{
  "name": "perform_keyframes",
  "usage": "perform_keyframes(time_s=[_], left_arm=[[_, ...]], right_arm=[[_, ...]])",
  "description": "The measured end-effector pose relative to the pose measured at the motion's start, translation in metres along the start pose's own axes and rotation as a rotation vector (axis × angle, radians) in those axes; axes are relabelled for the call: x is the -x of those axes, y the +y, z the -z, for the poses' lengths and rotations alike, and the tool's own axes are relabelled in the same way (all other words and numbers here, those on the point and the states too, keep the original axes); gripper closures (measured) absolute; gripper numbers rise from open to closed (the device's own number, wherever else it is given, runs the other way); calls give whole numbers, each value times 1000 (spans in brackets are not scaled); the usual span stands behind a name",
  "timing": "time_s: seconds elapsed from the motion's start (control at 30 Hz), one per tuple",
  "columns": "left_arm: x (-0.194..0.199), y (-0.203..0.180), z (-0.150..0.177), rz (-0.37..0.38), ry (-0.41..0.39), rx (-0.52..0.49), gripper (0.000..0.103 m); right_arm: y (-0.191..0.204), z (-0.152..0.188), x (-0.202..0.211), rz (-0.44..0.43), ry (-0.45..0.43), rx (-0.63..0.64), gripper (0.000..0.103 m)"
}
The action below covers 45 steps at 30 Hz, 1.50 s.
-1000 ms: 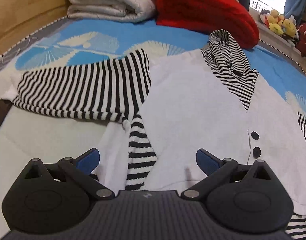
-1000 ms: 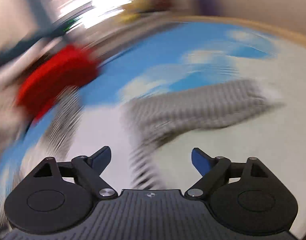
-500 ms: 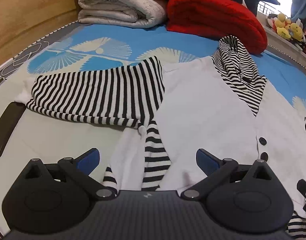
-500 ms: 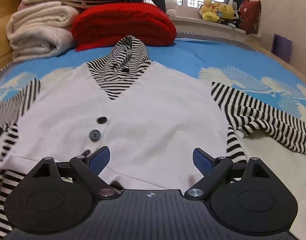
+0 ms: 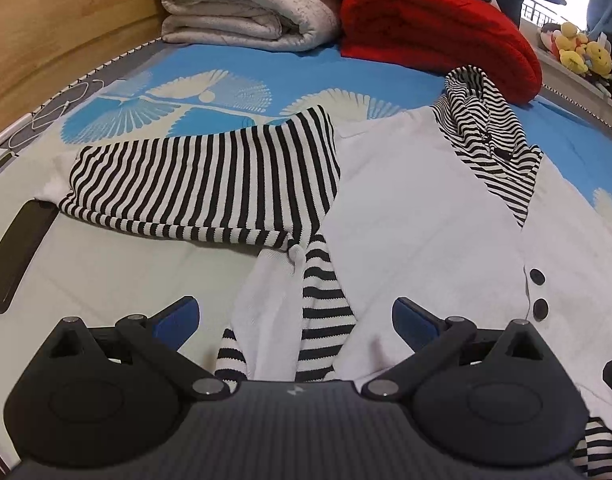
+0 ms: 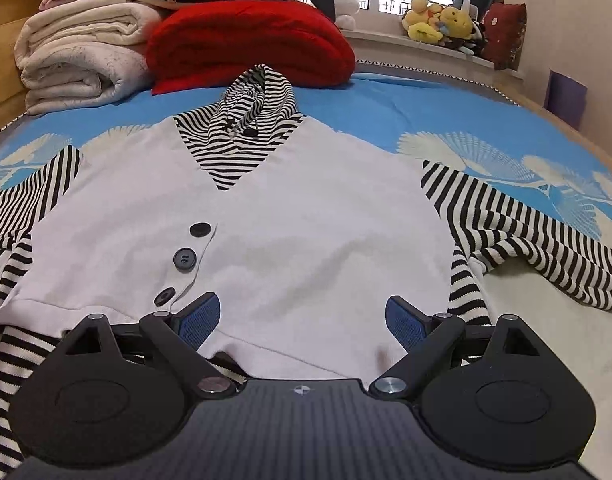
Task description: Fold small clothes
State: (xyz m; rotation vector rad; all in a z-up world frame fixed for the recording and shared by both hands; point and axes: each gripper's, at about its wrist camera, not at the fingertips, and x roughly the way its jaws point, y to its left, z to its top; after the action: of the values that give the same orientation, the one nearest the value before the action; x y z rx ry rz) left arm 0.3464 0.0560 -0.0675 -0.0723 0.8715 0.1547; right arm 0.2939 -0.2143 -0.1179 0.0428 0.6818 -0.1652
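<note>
A small white top with black-and-white striped sleeves, a striped hood and dark buttons lies face up on the bed. Its one sleeve stretches out to the left in the left wrist view; the other sleeve lies out to the right. My left gripper stands open over the left bottom corner of the top, nothing between its blue pads. Open as well, my right gripper hangs just above the hem near the buttons, its pads apart from the cloth.
A blue sheet with white fan prints covers the bed. At the head are folded cream blankets and a red blanket. A dark phone lies by the left sleeve's cuff. Plush toys sit on the windowsill.
The right wrist view went from a blurred sideways sweep to a steady look at the top's hem. The left view tilted up slightly, showing more of the blankets and the phone.
</note>
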Motion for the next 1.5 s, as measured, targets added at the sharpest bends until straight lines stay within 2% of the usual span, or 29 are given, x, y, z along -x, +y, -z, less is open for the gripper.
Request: perform_keyframes(time_s=[0.33, 0.4, 0.47, 0.53, 0.63, 0.77, 0.87, 0.93, 1.0, 1.1, 1.13, 1.17, 1.2, 1.23, 1.27, 1.37, 1.43, 1.5], left_arm=[[-4, 1, -1, 5, 15, 9, 0], [-8, 6, -4, 30, 41, 38, 0], [-16, 21, -9, 65, 85, 128, 0], [-25, 44, -16, 96, 110, 260, 0], [-41, 86, -32, 101, 102, 425, 0], [-74, 143, -52, 105, 102, 591, 0], [-101, 183, -53, 100, 154, 761, 0], [-116, 206, -53, 140, 172, 865, 0], [-122, 221, -59, 159, 145, 904, 0], [-130, 238, -71, 135, 105, 927, 0], [-132, 242, -72, 122, 85, 933, 3], [-131, 245, -75, 93, 55, 936, 12], [-129, 245, -78, 50, 23, 926, 65], [-128, 246, -81, 16, -1, 905, 97], [-124, 246, -83, -12, -29, 906, 100], [-107, 240, -92, -43, -91, 919, 100], [-93, 226, -106, -66, -142, 854, 100], [-79, 197, -124, -76, -209, 735, 100]], right_arm=[[-4, 1, -7, -5, 44, -34, 13], [-4, 1, -8, -3, 48, -38, 13], [-5, 2, -9, -1, 53, -41, 13], [-6, 1, -12, 2, 60, -47, 13], [-8, 0, -16, 10, 72, -59, 13], [-13, -2, -23, 12, 95, -92, 13], [-15, -2, -25, 6, 110, -112, 13], [-14, -2, -25, 6, 110, -114, 13], [-13, -2, -25, 3, 109, -110, 13], [-10, -2, -25, -7, 109, -101, 13], [-9, -2, -25, -8, 109, -96, 13], [-9, -1, -26, -7, 110, -91, 13], [-9, -1, -27, -7, 114, -85, 13], [-8, 0, -28, -7, 119, -82, 13], [-8, 0, -29, -9, 126, -81, 13], [-6, 0, -32, -15, 141, -75, 13], [-5, -2, -32, -16, 137, -70, 13], [-6, -5, -30, -16, 127, -75, 13]])
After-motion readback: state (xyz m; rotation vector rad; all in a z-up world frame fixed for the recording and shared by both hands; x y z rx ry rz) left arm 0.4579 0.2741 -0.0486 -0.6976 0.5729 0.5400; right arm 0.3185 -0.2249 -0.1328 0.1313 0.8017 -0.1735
